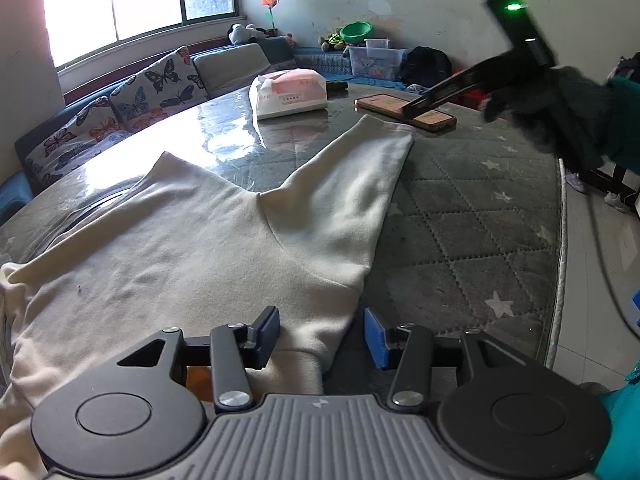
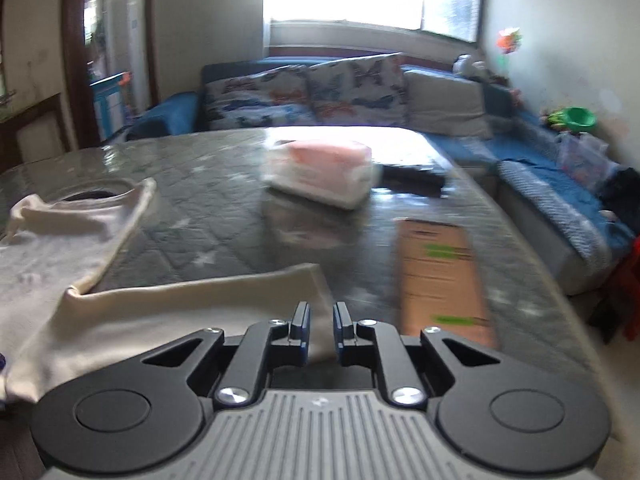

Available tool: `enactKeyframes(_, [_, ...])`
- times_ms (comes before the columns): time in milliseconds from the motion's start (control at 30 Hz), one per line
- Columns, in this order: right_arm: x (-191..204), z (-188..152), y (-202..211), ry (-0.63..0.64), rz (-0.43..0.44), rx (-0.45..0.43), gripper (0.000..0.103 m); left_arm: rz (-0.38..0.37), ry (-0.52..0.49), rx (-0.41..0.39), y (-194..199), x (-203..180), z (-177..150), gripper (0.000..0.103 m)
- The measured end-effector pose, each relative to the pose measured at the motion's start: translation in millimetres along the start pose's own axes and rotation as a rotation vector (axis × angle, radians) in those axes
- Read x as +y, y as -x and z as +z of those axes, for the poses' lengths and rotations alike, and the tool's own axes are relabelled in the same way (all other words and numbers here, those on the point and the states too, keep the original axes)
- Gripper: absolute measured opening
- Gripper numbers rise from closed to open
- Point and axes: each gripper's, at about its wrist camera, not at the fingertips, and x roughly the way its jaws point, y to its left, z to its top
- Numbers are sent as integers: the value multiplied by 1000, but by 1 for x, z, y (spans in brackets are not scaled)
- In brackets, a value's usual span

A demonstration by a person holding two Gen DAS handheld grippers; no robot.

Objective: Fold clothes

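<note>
A cream long-sleeved top (image 1: 192,248) lies flat on the round table, one sleeve (image 1: 360,168) stretched toward the far side. My left gripper (image 1: 320,332) is open, its blue pads (image 1: 376,338) either side of the garment's near corner, holding nothing. My right gripper (image 2: 320,320) hovers over the end of that sleeve (image 2: 224,292), its jaws a narrow gap apart with nothing between them. It also shows in the left wrist view (image 1: 416,110), raised above the table in a dark-gloved hand. The neck opening (image 2: 92,196) lies at the left.
The table has a grey quilted star-pattern cover (image 1: 460,216) under glass. A tissue pack (image 1: 290,94) and a phone (image 1: 404,110) lie at its far side. A sofa with butterfly cushions (image 1: 132,100) stands behind. The table edge and tiled floor (image 1: 592,280) are to the right.
</note>
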Motion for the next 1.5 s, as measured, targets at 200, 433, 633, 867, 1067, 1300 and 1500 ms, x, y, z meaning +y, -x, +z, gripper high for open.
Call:
enactKeyframes(200, [5, 3, -35, -12, -24, 23, 15, -35, 65, -11, 10, 4, -3, 53])
enactKeyframes(433, [7, 15, -23, 16, -72, 14, 16, 41, 162, -103, 34, 63, 26, 53])
enactKeyframes(633, [50, 55, -30, 132, 76, 12, 17, 301, 347, -105, 24, 158, 44, 52])
enactKeyframes(867, [116, 105, -80, 224, 230, 32, 19, 485, 532, -71, 5, 251, 46, 54])
enactKeyframes(1067, [156, 128, -136, 244, 264, 80, 28, 471, 625, -8, -21, 295, 41, 57])
enactKeyframes(1300, [165, 132, -170, 217, 260, 116, 26, 394, 620, 13, -33, 310, 38, 26])
enactKeyframes(1500, [169, 133, -161, 249, 233, 32, 7, 410, 580, -75, -27, 311, 42, 6])
